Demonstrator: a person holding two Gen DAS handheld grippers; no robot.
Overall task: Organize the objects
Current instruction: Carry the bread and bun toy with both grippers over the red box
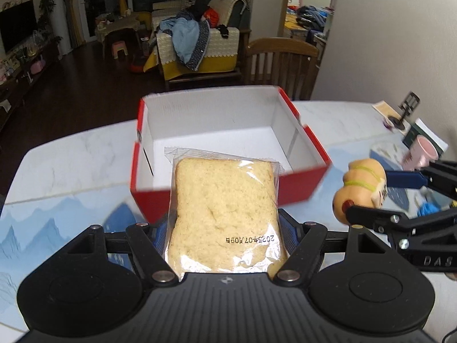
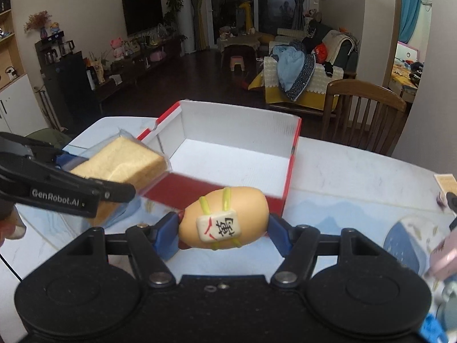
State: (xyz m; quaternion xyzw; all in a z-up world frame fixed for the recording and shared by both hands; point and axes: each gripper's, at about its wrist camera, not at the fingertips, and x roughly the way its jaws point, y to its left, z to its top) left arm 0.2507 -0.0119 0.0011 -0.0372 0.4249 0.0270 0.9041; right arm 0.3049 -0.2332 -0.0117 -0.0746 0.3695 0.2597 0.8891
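Left hand-held gripper (image 1: 225, 228) clamps bagged bread (image 1: 225, 214), right hand-held gripper (image 2: 224, 228) clamps toy (image 2: 224, 218); box (image 1: 302, 140) ahead: slick bag may slip, or both collide.

An open box (image 1: 228, 131) sits on the table (image 1: 71, 154), far of both grippers. The wrapped bread (image 1: 225, 208), in the left gripper (image 1: 225, 228), hangs over the box's near wall, and the toy (image 2: 224, 217), in the right gripper (image 2: 224, 234), is to its right, just near of the box. A cup (image 1: 420, 153) lies far right.
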